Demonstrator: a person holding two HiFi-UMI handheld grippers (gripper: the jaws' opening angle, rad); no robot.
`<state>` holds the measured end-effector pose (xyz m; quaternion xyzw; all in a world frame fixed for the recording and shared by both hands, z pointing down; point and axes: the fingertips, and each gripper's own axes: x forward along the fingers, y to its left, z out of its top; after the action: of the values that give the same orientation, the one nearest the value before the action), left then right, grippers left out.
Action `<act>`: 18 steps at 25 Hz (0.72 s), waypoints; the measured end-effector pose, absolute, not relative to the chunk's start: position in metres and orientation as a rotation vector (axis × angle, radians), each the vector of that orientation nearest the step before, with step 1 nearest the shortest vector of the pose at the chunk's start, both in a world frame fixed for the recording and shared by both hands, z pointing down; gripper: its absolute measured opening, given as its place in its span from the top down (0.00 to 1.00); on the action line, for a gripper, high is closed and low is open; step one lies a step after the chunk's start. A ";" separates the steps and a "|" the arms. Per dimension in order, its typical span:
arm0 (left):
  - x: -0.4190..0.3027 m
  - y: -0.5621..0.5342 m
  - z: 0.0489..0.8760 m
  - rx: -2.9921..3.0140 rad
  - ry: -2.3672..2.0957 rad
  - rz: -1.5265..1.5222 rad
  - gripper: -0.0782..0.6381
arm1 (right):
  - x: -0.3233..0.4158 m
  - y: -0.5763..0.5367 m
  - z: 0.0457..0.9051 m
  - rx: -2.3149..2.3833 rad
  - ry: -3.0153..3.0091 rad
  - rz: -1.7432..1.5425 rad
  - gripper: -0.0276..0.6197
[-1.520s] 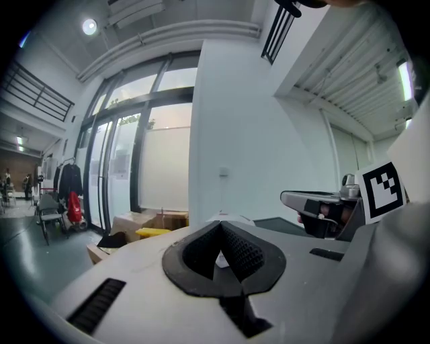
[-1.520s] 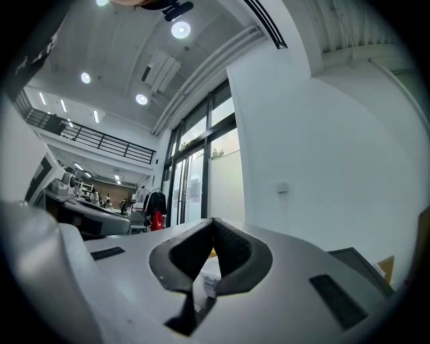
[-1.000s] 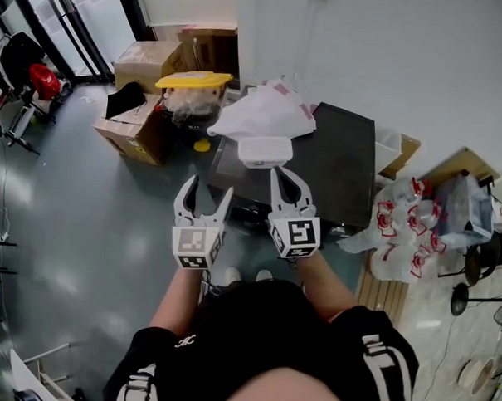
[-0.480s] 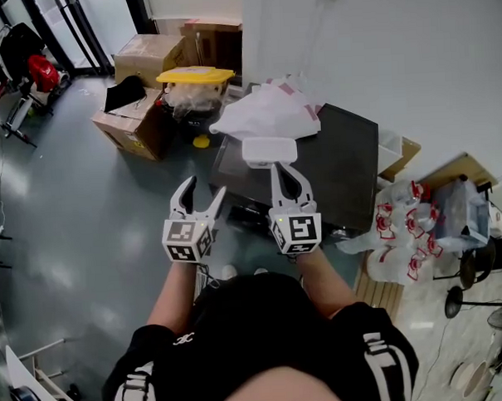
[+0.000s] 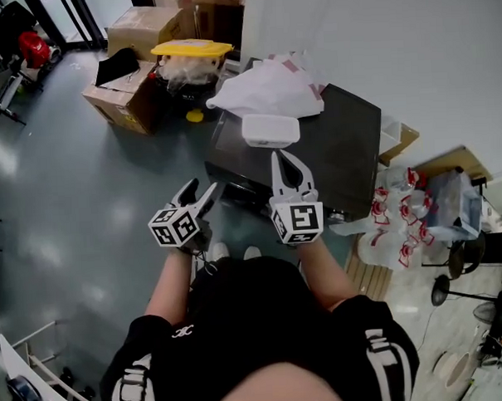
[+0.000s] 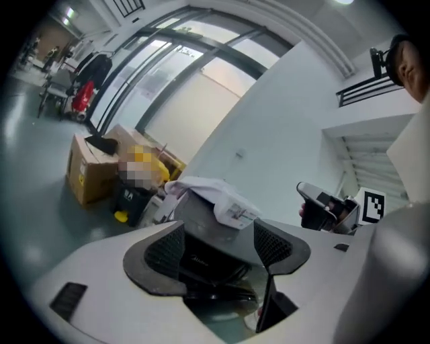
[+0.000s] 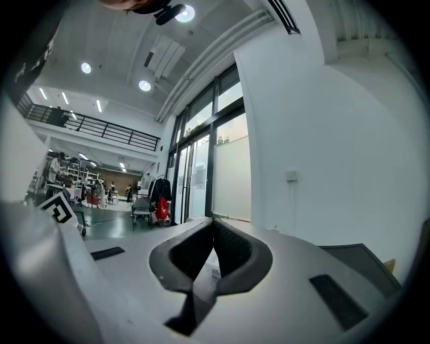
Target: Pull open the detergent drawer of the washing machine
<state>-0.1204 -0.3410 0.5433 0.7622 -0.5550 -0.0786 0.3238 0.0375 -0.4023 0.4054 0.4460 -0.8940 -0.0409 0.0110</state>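
Note:
The washing machine (image 5: 336,154) is a dark grey box against the white wall, seen from above. A white tray (image 5: 269,130) and white bags (image 5: 267,91) lie on its top. I cannot make out the detergent drawer on its front in any view. My left gripper (image 5: 201,190) is open, low in front of the machine's left front corner. Between its jaws, the left gripper view shows the machine's dark front (image 6: 208,259) well ahead. My right gripper (image 5: 283,156) is shut on nothing, over the top's front edge just short of the tray. Its tips (image 7: 213,225) meet.
Cardboard boxes (image 5: 126,93) and a yellow-lidded bin (image 5: 191,48) stand on the grey floor to the machine's left. Clear bags with red print (image 5: 401,222) are piled at its right, beside a wooden board (image 5: 373,286). The wall is right behind the machine.
The left gripper has dropped lower and drifted left, and now tilts towards the machine's front. The right gripper stays over the top's front edge. The head camera has tipped a little.

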 end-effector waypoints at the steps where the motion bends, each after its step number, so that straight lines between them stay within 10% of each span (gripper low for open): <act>1: -0.120 -0.338 0.553 1.984 -1.445 -0.199 0.45 | 0.038 -0.401 0.409 1.387 -2.777 -0.128 0.95; 18: -0.092 -0.346 0.666 1.727 -1.104 -0.573 0.45 | 0.053 -0.406 0.479 1.353 -2.611 -0.057 0.95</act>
<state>-0.0924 -0.3461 0.6657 0.7096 -0.4534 -0.2352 0.4854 0.0528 -0.4060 0.4788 0.4578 -0.8832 -0.0194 0.0999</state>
